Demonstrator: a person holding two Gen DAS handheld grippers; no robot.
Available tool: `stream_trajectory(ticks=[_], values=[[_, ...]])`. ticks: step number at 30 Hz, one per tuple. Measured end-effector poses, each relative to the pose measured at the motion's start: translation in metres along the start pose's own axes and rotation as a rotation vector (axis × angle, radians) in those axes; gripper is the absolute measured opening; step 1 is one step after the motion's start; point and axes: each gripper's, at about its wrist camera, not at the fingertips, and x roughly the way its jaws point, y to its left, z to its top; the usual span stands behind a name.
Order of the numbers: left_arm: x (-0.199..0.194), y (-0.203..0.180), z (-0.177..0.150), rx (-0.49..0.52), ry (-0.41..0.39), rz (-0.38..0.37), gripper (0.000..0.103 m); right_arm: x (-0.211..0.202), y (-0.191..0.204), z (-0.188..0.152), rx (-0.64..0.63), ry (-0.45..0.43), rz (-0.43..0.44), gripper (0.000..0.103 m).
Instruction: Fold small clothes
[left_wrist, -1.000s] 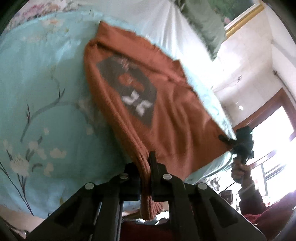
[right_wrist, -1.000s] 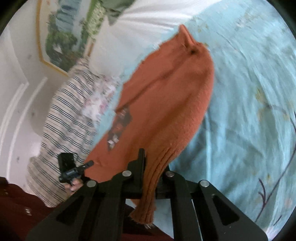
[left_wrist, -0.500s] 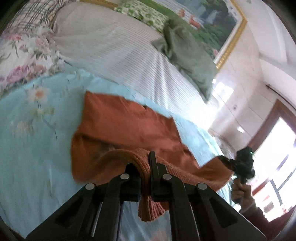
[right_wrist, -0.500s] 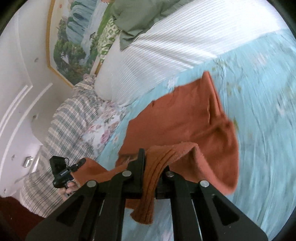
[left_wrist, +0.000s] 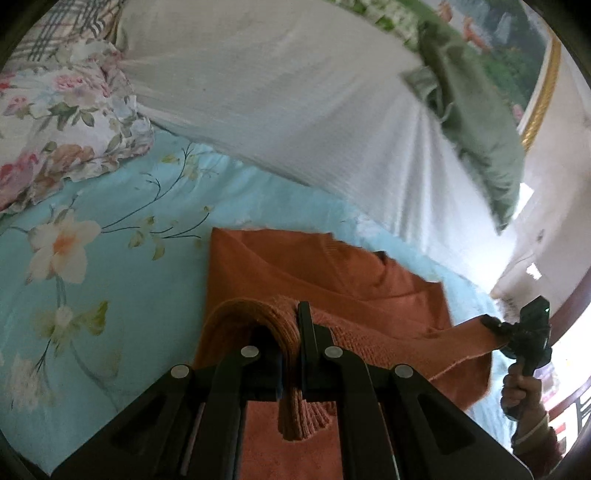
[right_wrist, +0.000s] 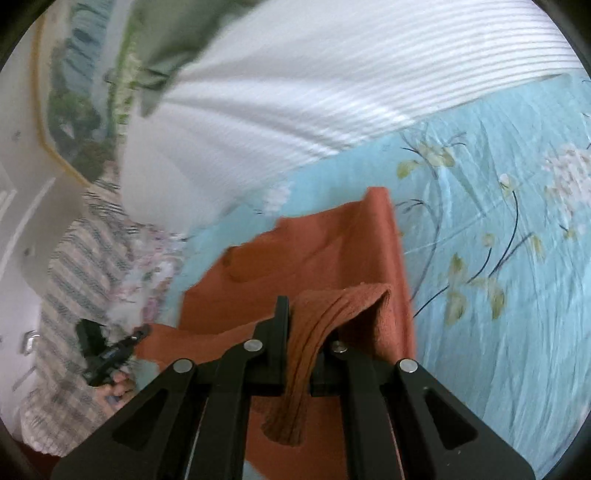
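Sweater (left_wrist: 332, 273) in rust-orange knit is lying half-spread on the bed (left_wrist: 110, 288), its far portion resting flat on the floral turquoise bedspread while its ribbed near edge is hanging stretched between two pairs of tongs. The left tongs (left_wrist: 295, 332) are clamping one corner of that edge, the right tongs (right_wrist: 291, 325) the other, so the held edge is running crosswise from hand to hand. The flat part is lying straight ahead of both tongs, toward the striped white pillow (left_wrist: 295, 92), equally near to each. Judging by this, carrying the held edge forward over the flat part is likely the coming fold.
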Motion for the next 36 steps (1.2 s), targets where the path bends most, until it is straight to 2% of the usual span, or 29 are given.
stream_trajectory(ticks=[4,6,9,13,15,17,19,20,22,23,24,26,27,28,30,31,34,36], values=[[0.042,0.008,0.01,0.019,0.034,0.065,0.005,0.031,-0.023,0.005,0.057,0.035,-0.055,0.009],[0.063,0.016,0.011,0.009,0.062,0.092,0.005,0.043,-0.036,0.005,0.11,0.06,-0.053,0.009],[0.094,0.034,0.006,-0.025,0.125,0.127,0.006,0.036,-0.04,0.005,0.141,0.047,-0.021,0.011],[0.085,0.038,-0.003,-0.044,0.124,0.125,0.01,0.0,-0.02,-0.001,0.066,-0.036,-0.107,0.044],[0.067,0.028,-0.01,-0.014,0.113,0.139,0.022,-0.019,0.0,-0.013,-0.019,-0.074,-0.12,0.045],[0.053,0.01,-0.021,0.028,0.113,0.112,0.024,-0.02,0.027,-0.031,-0.145,-0.04,-0.082,0.045],[0.044,-0.013,-0.04,0.083,0.14,0.051,0.024,-0.008,0.048,-0.05,-0.253,0.044,-0.038,0.045],[0.045,-0.026,-0.05,0.108,0.165,0.016,0.024,0.005,0.058,-0.061,-0.31,0.113,-0.042,0.045],[0.053,-0.047,-0.067,0.162,0.222,-0.046,0.024,0.026,0.064,-0.072,-0.383,0.188,-0.127,0.045],[0.059,-0.055,-0.073,0.189,0.251,-0.058,0.024,0.038,0.062,-0.074,-0.412,0.224,-0.194,0.041],[0.068,-0.063,-0.078,0.215,0.28,-0.052,0.024,0.045,0.059,-0.073,-0.422,0.239,-0.222,0.039],[0.088,-0.07,-0.082,0.267,0.32,-0.003,0.023,0.051,0.056,-0.062,-0.453,0.222,-0.254,0.032],[0.098,-0.068,-0.08,0.283,0.329,0.011,0.022,0.053,0.056,-0.054,-0.469,0.206,-0.296,0.032],[0.102,-0.066,-0.076,0.286,0.329,0.012,0.019,0.055,0.054,-0.045,-0.478,0.19,-0.343,0.032],[0.113,-0.057,-0.062,0.277,0.338,0.022,0.007,0.058,0.047,-0.02,-0.444,0.137,-0.369,0.032],[0.122,-0.053,-0.052,0.268,0.34,0.037,0.006,0.058,0.042,-0.006,-0.419,0.098,-0.384,0.032],[0.133,-0.039,-0.02,0.237,0.305,0.093,0.005,0.056,0.029,0.02,-0.342,0.01,-0.388,0.032],[0.135,-0.029,0.003,0.222,0.25,0.166,0.006,0.053,0.018,0.034,-0.268,-0.042,-0.401,0.032]])
